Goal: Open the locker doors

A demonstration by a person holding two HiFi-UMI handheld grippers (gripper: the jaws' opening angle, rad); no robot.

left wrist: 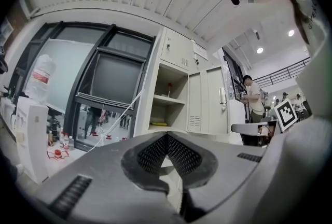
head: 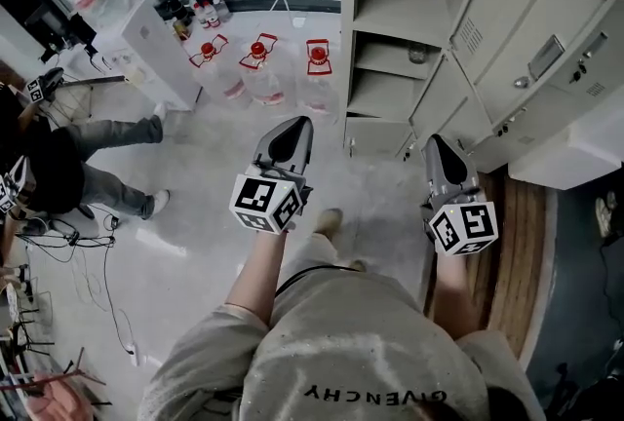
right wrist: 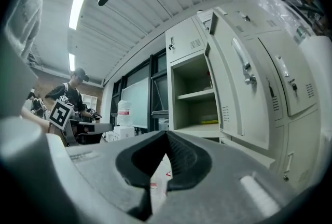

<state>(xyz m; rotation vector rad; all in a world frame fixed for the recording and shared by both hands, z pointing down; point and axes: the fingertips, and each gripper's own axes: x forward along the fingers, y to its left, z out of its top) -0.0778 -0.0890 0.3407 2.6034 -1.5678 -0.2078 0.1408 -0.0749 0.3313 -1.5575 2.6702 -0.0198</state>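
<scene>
The grey metal locker bank (head: 546,68) stands ahead on the right. One column (head: 390,19) is open and shows its shelves, and its door (head: 507,29) is swung out to the right. My left gripper (head: 297,127) hangs shut and empty in front of the open column, apart from it. My right gripper (head: 435,142) is also shut and empty, just short of the low doors (head: 434,117). In the left gripper view the gripper (left wrist: 167,136) faces the open shelves (left wrist: 168,98). The right gripper (right wrist: 166,134) faces the open shelves (right wrist: 194,98) and the door handle (right wrist: 244,67).
Three water jugs with red caps (head: 258,68) stand on the floor left of the lockers, beside a white cabinet (head: 156,49). A person (head: 58,166) crouches at the far left among cables (head: 107,302). A wooden strip (head: 517,253) runs along the right.
</scene>
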